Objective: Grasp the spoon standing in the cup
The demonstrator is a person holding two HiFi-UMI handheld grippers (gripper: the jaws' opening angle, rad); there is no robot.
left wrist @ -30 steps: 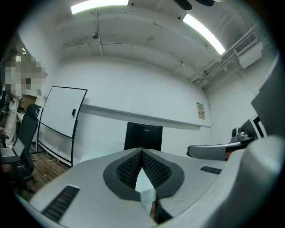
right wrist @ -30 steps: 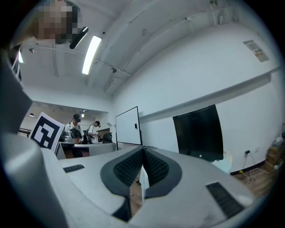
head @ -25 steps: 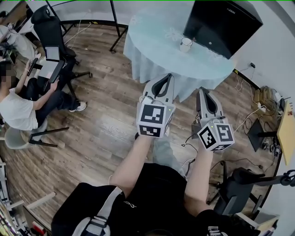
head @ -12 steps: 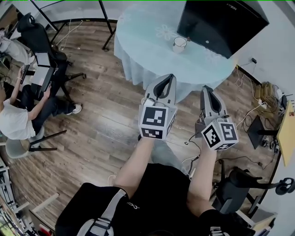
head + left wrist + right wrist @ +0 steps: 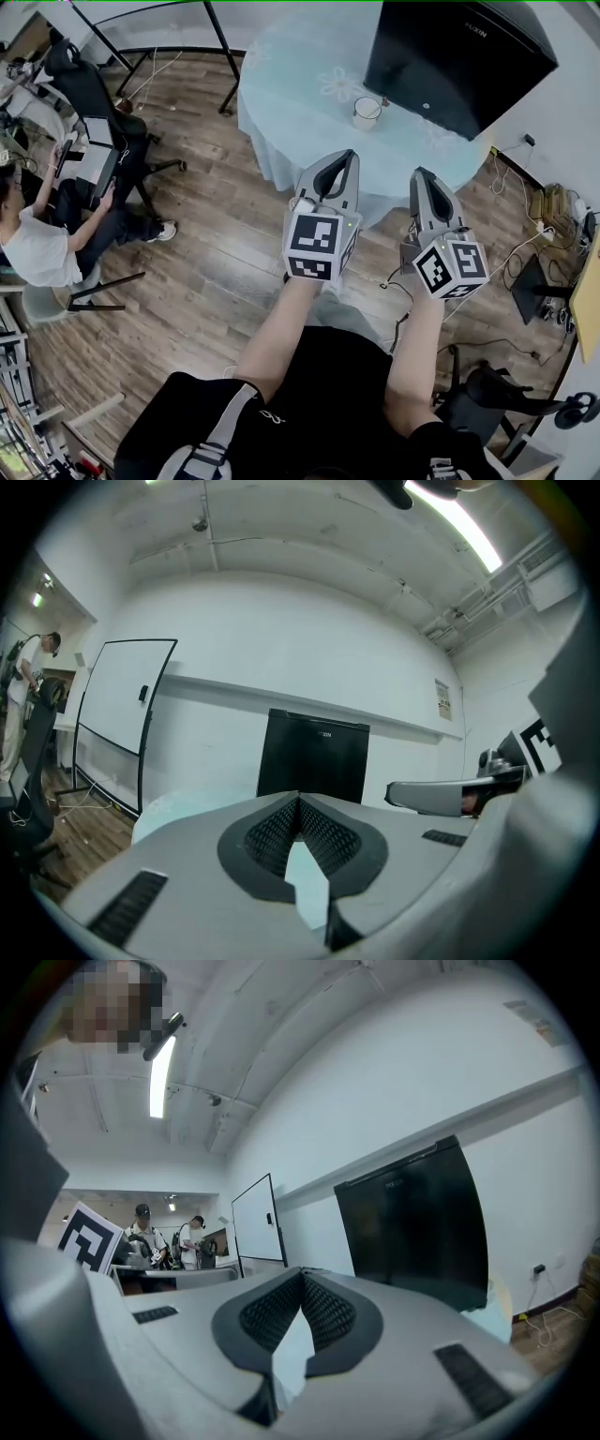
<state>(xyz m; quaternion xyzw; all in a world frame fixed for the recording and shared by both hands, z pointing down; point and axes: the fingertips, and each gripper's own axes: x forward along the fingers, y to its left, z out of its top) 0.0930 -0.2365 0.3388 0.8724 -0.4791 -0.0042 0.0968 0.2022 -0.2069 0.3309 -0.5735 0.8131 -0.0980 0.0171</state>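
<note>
1. The wooden plank floor (image 5: 216,253) filled most of the head view
2. A round table (image 5: 300,103) under a pale blue cloth stood at the top of that view
3. A black box-shaped unit (image 5: 459,52) stood at the table's far right side, and both gripper views faced it
4. A seated person (image 5: 37,248) was at the left edge, well apart from the table, near a black office chair (image 5: 89,89)
5. The left gripper (image 5: 349,157) was held out by the table's near edge; in its own view the two jaws met tip to tip, with nothing between them
6. The right gripper (image 5: 419,175) was just beside it, also by the near edge; its jaws were likewise pressed together and empty
7. The white cup (image 5: 366,113) stood on the table just in front of the black unit, well apart from both grippers
8. The spoon (image 5: 382,101) stood in the cup, its handle rising at the rim nearest the black unit; it was too small to tell more, and neither gripper touched it
</note>
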